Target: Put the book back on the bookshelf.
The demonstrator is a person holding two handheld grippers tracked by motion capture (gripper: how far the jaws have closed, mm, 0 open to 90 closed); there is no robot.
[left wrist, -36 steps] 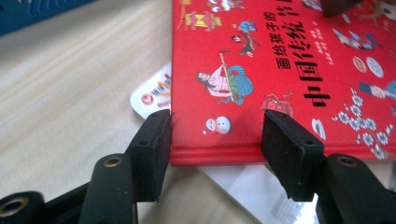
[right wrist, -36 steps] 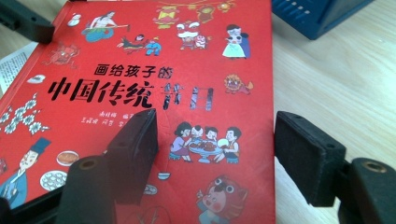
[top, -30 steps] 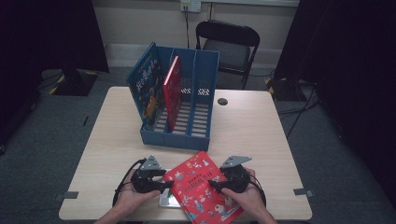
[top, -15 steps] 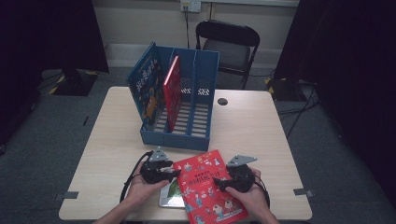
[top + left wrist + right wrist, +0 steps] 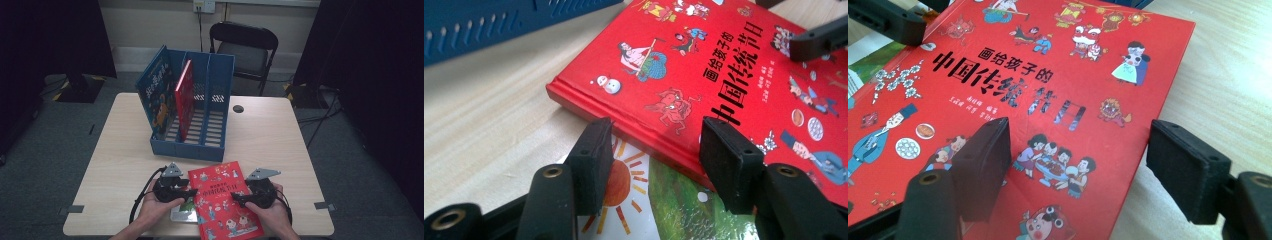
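Even overhead light brightens the pale wooden table (image 5: 125, 165) (surroundings stay dark); both gripper views blur the near black jaws.

We see the red book (image 5: 222, 202) cut off by the high view's bottom edge; it hides most of the green picture book (image 5: 664, 205) beneath it; the small dark disc (image 5: 238, 108) on the table stays too small for us to identify.

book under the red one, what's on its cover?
An orange sun over green, on the lower book; clearest in the left gripper view.
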